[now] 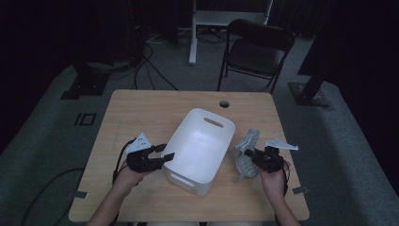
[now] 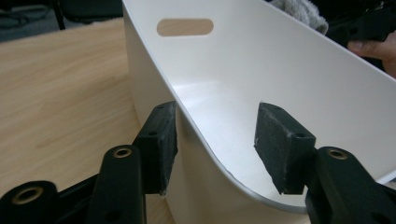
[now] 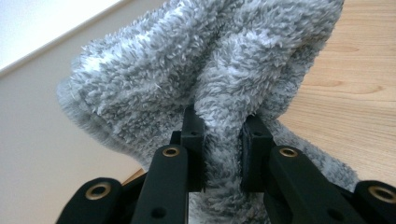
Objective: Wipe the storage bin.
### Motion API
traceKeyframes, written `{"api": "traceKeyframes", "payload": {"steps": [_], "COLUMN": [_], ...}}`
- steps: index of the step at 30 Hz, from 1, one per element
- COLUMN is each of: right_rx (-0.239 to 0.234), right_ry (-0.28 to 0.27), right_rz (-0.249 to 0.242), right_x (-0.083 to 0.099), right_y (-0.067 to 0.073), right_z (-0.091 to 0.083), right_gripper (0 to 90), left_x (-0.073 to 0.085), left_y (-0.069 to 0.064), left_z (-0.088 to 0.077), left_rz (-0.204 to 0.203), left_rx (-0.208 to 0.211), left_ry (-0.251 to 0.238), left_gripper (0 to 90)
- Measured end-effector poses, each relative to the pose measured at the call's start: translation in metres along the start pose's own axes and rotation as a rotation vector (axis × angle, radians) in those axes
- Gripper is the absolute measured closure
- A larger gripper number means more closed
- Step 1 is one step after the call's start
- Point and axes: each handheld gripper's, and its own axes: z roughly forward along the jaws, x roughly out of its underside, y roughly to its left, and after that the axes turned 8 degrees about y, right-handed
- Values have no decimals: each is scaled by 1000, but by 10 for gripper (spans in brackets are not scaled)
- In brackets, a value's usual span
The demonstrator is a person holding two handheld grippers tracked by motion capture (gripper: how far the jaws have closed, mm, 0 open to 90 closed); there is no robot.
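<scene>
Table (image 1: 141, 110) from above: your left gripper (image 1: 163, 152) sits at the white tub's (image 1: 200, 149) near corner, and your right gripper (image 1: 250, 155) holds the grey towel (image 1: 245, 153) just beside the tub.

Left gripper view: the jaws are spread, one on each side of the tub wall (image 2: 261, 65).

Right gripper view: the jaws pinch a fold of fluffy towel (image 3: 205, 65), lifted above the table (image 3: 355, 70).

Your surface (image 1: 141, 113) is a light wooden top with rounded corners and a small round hole (image 1: 224, 103) near its far edge. A white plastic tub (image 1: 200, 143) with slot handles sits on it at the middle, angled. Just to the tub's right lies a crumpled grey fluffy towel (image 1: 245, 153).
</scene>
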Motion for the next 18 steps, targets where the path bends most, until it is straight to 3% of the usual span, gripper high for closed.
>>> {"api": "traceKeyframes", "payload": {"steps": [10,14,18], "right_rx": [-42,-34,-33], "right_ry": [-4,3,8], "right_rz": [-7,-16,-18], "right_x": [8,13,14], "right_y": [6,7,6], "right_z": [-12,-14,-16], "right_gripper": [758,758,757], "left_x": [-23,-36,-51], "left_y": [30,43,53], "left_z": [-2,8,23], "left_rz": [-13,-21,7], "left_rx": [18,12,-15], "left_ry": [-77,-70,-34], "left_gripper": [464,449,467]}}
